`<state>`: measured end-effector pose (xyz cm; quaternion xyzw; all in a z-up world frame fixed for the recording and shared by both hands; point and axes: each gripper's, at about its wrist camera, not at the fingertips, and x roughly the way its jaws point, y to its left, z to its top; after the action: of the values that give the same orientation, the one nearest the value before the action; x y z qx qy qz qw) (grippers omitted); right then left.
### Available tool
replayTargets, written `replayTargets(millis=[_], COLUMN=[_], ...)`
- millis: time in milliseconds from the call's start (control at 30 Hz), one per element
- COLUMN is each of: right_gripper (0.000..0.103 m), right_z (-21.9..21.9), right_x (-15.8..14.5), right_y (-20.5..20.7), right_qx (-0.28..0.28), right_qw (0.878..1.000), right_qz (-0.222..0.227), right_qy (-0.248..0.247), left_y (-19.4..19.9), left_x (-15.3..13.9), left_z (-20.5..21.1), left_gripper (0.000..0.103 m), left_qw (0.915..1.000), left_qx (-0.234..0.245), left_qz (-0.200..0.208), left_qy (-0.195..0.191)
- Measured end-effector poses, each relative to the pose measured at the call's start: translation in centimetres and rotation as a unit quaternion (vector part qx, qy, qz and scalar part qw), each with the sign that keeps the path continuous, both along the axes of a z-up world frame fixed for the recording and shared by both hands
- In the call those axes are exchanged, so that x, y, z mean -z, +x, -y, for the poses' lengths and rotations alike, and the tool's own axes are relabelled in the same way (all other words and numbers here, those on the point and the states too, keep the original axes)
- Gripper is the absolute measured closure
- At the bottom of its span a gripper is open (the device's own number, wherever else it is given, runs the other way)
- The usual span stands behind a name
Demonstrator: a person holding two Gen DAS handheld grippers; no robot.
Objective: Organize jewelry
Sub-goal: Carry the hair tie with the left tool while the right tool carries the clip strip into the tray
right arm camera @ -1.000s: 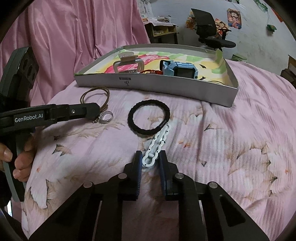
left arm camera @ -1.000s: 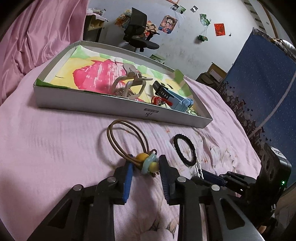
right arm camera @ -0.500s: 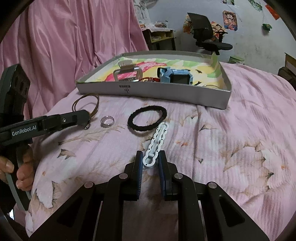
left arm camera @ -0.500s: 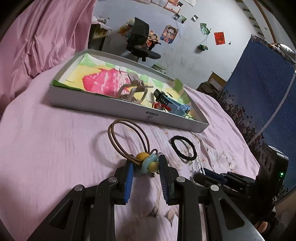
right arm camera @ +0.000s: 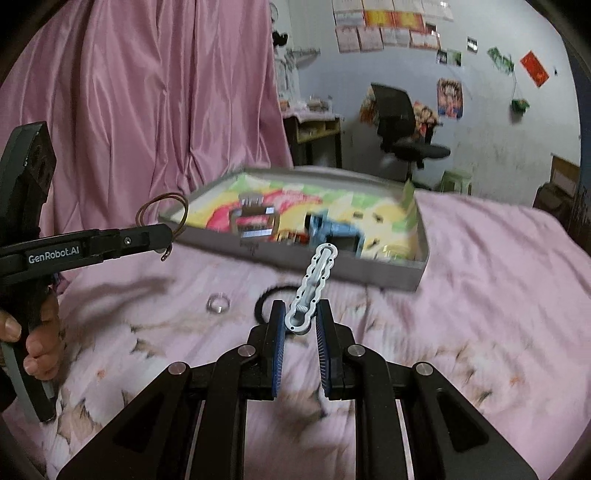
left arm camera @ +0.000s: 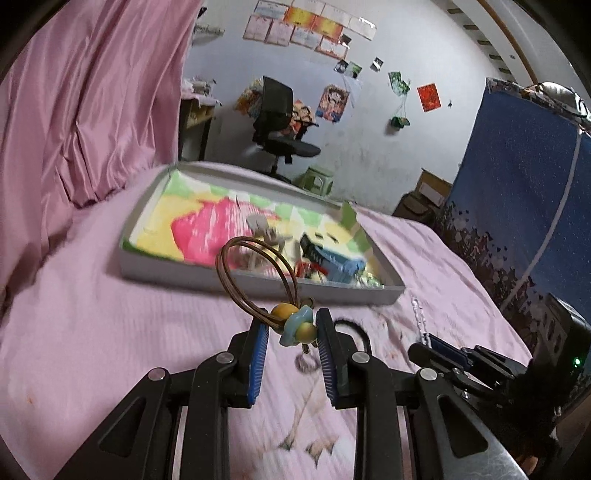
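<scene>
Pink bedspread [right arm camera: 461, 295] | left gripper [left arm camera: 291, 332] fingers pinching one beaded hair tie [left arm camera: 295, 325] | right gripper [right arm camera: 301, 321] fingers pinching one white clip [right arm camera: 314, 284]

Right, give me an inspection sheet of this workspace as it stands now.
Surface: pink bedspread with a faded flower print.
Job's things: brown hair tie with beads in the left tool; white clip in the right tool; both lifted off the bed. Black hair band and ring lie on the bedspread. Tray holds a blue watch and a buckle.
Clutter: nothing seen.
Tools: both shut on their items.
Cables: nothing seen.
Surroundings: pink curtain, office chair, posters.
</scene>
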<state>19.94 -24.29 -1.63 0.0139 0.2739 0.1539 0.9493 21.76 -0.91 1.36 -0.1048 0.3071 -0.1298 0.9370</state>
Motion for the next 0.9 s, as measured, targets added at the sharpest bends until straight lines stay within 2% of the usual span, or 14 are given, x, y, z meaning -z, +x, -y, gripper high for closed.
replayTargets(millis=[200,433,633,900], right_gripper=[0.088,0.088,0.088,0.088], right_z=[-0.3,-1.7,-2.9,-5.0], right_x=[-1.9,-2.9,-2.3,-1.0], right_y=[2.3,6.2,9.6,11.9], right_qx=[0.002,-0.015,-0.027,-0.047], right_qw=[0.999,0.999,0.999,0.999], right_qz=[0.032,0.04,0.017,-0.013], right_qy=[0.004,0.011,0.027,0.017], left_y=[1.8,4.5,7.3,10.1], left_x=[-1.2,-1.7,-1.4,-0.1], left_z=[-0.2,-0.8,-1.1,-2.0], left_gripper=[0.078,0.078,0.078,0.078], left_qw=[0.9995,0.9989,0.9985,0.9981], left_qx=[-0.024,-0.035,-0.037,-0.044], left_qz=[0.016,0.024,0.015,-0.02], left_qy=[0.011,0.02,0.037,0.039])
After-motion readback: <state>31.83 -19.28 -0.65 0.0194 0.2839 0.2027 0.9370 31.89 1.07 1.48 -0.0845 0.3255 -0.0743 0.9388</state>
